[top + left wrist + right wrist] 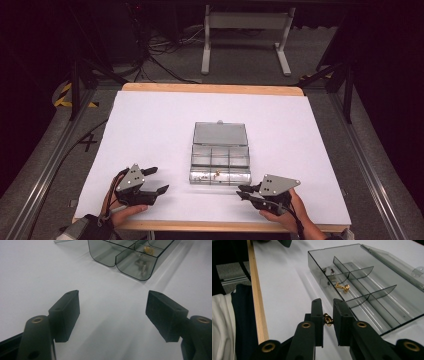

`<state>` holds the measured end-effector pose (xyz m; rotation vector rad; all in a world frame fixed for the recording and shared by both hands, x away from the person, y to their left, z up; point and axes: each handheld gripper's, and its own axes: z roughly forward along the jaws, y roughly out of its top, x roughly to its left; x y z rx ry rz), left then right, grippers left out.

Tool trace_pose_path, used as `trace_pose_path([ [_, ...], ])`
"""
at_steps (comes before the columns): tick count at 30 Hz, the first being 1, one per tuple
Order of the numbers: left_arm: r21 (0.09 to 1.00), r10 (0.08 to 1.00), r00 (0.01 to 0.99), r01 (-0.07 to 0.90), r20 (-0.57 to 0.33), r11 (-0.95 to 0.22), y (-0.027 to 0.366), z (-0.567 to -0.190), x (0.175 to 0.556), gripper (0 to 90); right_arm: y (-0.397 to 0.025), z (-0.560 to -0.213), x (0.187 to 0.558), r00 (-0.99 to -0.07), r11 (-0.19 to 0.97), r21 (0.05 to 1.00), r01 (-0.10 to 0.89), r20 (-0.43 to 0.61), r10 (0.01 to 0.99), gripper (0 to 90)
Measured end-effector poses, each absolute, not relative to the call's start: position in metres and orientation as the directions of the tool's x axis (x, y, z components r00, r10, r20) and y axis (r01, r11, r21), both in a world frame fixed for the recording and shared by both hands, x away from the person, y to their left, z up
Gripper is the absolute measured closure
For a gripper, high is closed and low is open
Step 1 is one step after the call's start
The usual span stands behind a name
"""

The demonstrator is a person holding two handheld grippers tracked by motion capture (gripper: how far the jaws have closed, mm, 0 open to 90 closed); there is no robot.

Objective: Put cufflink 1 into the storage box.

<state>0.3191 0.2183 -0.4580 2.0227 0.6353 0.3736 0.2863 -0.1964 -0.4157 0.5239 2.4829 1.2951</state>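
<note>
- Gold cufflink [327,319]: your right gripper [328,312] grips it, just beside the clear box [362,287].
- Your left gripper [112,308] is spread wide, holding nothing.

Black grippers [155,180], grey triangular plates [131,177]

Shiny gold metal against matt black plastic

A glossy gold-coloured stud [327,319] sits between matt black jaws; the smoky transparent plastic box [317,260] gleams on a smooth matt white tabletop [150,130], pale wood edging [210,89] at 12 o'clock.
</note>
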Motion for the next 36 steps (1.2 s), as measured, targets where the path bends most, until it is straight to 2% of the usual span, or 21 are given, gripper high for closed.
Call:
trace_pose_path([
  [15,0.863,0.571,0.821,0.287,0.002,-0.416,0.218,-0.458,0.319,27.6,-0.172,-0.395,0.312,-0.882,0.483,0.863,0.147,-0.107,0.46,80.1],
  [36,0.87,0.54,0.841,0.264,0.004,-0.417,0.221,-0.458,0.319,27.1,-0.142,-0.411,0.343,-0.87,0.519,0.834,0.187,-0.104,0.482,80.0],
])
